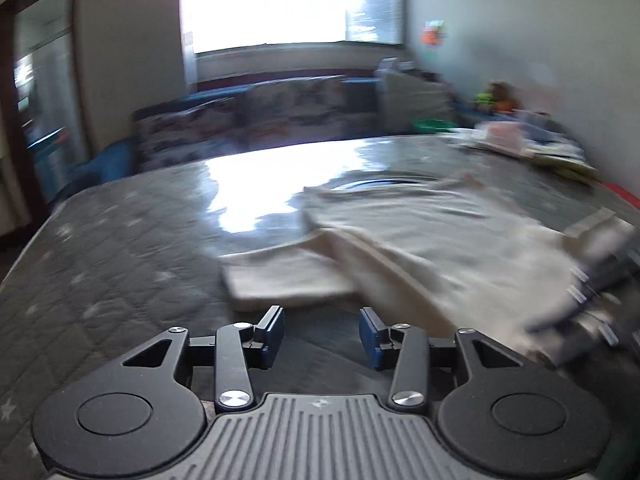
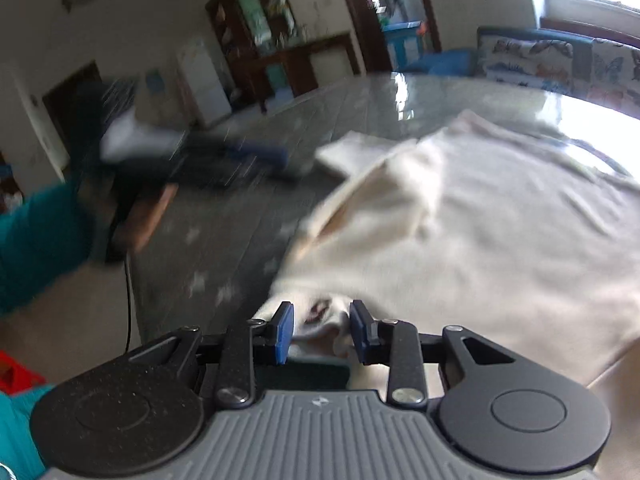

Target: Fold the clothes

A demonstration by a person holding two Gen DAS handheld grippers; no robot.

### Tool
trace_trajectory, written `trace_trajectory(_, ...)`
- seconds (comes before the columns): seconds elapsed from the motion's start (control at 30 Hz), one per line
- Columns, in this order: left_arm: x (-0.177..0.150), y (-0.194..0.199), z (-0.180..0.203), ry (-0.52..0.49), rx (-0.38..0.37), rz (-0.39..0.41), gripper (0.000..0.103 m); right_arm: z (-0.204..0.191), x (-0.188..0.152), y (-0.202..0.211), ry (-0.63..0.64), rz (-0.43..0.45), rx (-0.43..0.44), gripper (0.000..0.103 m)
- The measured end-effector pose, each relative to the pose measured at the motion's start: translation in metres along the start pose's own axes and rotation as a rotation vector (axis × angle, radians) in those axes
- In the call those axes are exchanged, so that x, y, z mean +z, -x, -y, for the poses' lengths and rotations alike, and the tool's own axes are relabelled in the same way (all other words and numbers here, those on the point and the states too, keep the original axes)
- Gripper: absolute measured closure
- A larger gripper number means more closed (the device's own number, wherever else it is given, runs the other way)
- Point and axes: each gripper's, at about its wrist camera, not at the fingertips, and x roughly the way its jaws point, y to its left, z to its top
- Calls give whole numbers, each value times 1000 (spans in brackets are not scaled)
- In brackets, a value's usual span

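A cream T-shirt (image 1: 420, 236) lies spread on a grey star-patterned table cover (image 1: 100, 248), one sleeve (image 1: 280, 280) pointing toward me. My left gripper (image 1: 322, 334) is open and empty, just short of that sleeve. In the right wrist view the same shirt (image 2: 500, 220) fills the right half. My right gripper (image 2: 322, 330) has its jaws partly apart with a bunched edge of the shirt (image 2: 324, 320) lying between the pads; the blur hides whether they press on it. The right gripper also shows blurred at the right edge of the left wrist view (image 1: 600, 292).
A patterned sofa (image 1: 260, 120) stands beyond the table under a bright window. Papers and small items (image 1: 520, 140) sit at the table's far right. In the right wrist view a chair (image 2: 144, 208) and a teal cloth (image 2: 36, 240) are left of the table edge.
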Motion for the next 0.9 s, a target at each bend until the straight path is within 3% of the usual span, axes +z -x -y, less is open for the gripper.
trace_trajectory(0.2,23,-38,-25,121,91,-21,53,-13,-4,-1,50,-6,-35,66)
trace_trajectory(0.33,40,-42,-12,160,-23,-32,53,-16,-6,-2,52,-1,-37,62)
trace_trajectory(0.53,57,-77,-1,102,89,-67,53,-18,-6,-1,46,4,-32,61)
trace_trajectory(0.67,56,-93,-20,143,179,-96,53,-14,-4,-4,40,12,-22,59)
trace_trajectory(0.9,47,-100,-32,153,168,-101,51,-13,-5,-5,38,25,-3,53)
